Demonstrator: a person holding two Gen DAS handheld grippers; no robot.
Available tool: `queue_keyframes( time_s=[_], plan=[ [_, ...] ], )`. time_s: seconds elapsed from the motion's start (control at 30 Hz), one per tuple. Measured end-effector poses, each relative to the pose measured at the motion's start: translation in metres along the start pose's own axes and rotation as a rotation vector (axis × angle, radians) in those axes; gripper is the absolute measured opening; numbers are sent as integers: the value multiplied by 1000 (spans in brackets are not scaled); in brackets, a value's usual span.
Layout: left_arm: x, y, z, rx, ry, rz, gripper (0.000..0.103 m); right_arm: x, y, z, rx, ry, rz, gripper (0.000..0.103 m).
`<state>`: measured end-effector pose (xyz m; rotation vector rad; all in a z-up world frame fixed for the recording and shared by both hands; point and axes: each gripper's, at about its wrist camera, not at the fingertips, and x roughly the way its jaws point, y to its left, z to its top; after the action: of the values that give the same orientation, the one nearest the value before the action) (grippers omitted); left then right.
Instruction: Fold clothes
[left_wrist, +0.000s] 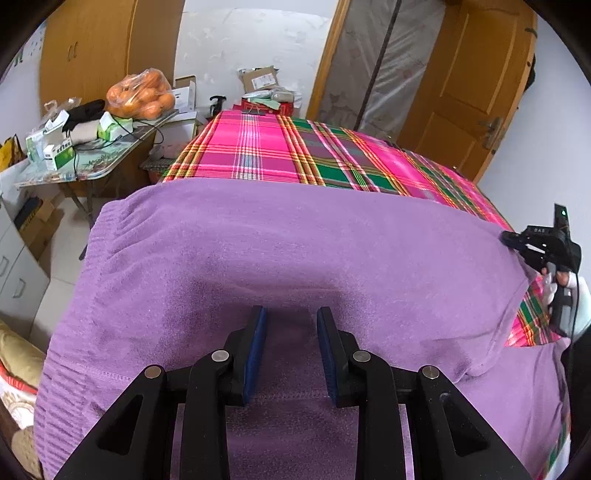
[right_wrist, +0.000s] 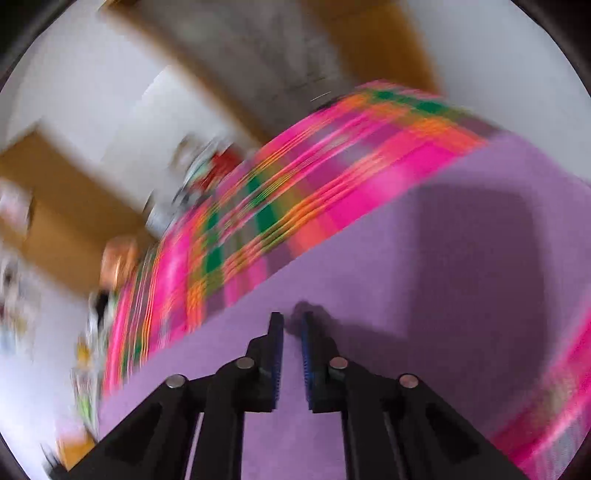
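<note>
Purple garment (left_wrist: 295, 240) beneath spread left gripper (left_wrist: 291, 317), right gripper (left_wrist: 508, 240) pinching its far edge, plaid cloth (left_wrist: 280, 151) underneath.

this is looking like a room in a home, likely a bedroom. a bed under a pink and green plaid sheet (left_wrist: 280, 155) is filling the middle of the left wrist view. wooden wardrobe doors (left_wrist: 92, 48) are standing at the upper left, a wooden door (left_wrist: 476, 85) at the upper right. a folding table (left_wrist: 92, 162) at the left is carrying a bag of oranges (left_wrist: 142, 94) and small boxes.
</note>
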<state>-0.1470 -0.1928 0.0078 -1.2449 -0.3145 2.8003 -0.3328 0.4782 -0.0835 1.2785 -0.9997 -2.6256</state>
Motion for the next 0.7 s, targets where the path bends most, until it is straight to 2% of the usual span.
queue_keyframes(
  time_s=[0.07, 0.23, 0.37, 0.5, 0.6, 0.7],
  plan=[
    [0, -1, 0, 7, 0, 8, 29, -15, 4, -12, 13, -8, 19, 30],
    [-2, -6, -3, 23, -5, -7, 29, -36, 49, -78, -136, 109, 166, 30],
    [-11, -14, -5, 55, -41, -67, 29, -46, 90, -137, -281, 200, 255, 31],
    [-20, -38, -10, 160, -70, -193, 29, -56, 126, -182, -424, 217, 310, 31],
    [-14, -58, -16, 249, -18, -249, 29, -56, 142, -206, -500, 232, 306, 31],
    [0, -63, -17, 254, 61, -233, 29, -44, 146, -221, -544, 245, 273, 31]
  ],
)
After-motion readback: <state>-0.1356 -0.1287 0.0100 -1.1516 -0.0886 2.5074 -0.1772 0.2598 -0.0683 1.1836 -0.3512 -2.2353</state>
